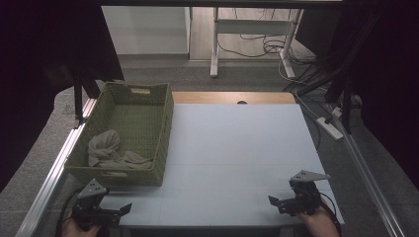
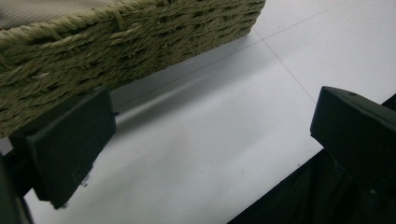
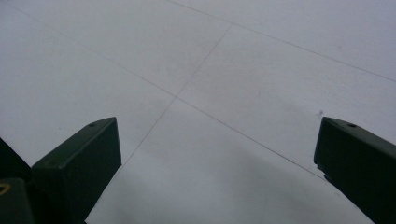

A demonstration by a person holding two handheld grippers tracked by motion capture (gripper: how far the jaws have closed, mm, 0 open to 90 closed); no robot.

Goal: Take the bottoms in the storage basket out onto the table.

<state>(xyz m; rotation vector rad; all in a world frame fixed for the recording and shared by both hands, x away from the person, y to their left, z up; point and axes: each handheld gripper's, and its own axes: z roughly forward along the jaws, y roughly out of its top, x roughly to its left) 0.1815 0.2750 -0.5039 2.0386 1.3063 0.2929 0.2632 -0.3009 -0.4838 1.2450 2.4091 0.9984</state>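
A green woven basket [image 1: 160, 133] stands on the left part of the white table [image 1: 237, 153], with a crumpled beige cloth [image 1: 106, 148] lying in its near end. My left gripper [image 1: 123, 210] rests at the table's near left corner, just in front of the basket, jaws open and nothing between them. In the left gripper view the basket wall [image 2: 116, 42] runs along the upper left, and the left gripper [image 2: 212, 135] has its jaws spread over bare table. My right gripper [image 1: 274, 201] sits at the near right, open and empty. Its own view shows the right gripper [image 3: 217, 158] over bare table.
An aluminium rail [image 1: 54, 168] runs along the table's left side. A wooden strip [image 1: 232, 97] borders the far edge. Beyond the table stands a white desk frame [image 1: 252, 34] with cables on the floor. A power strip [image 1: 330, 127] lies to the right.
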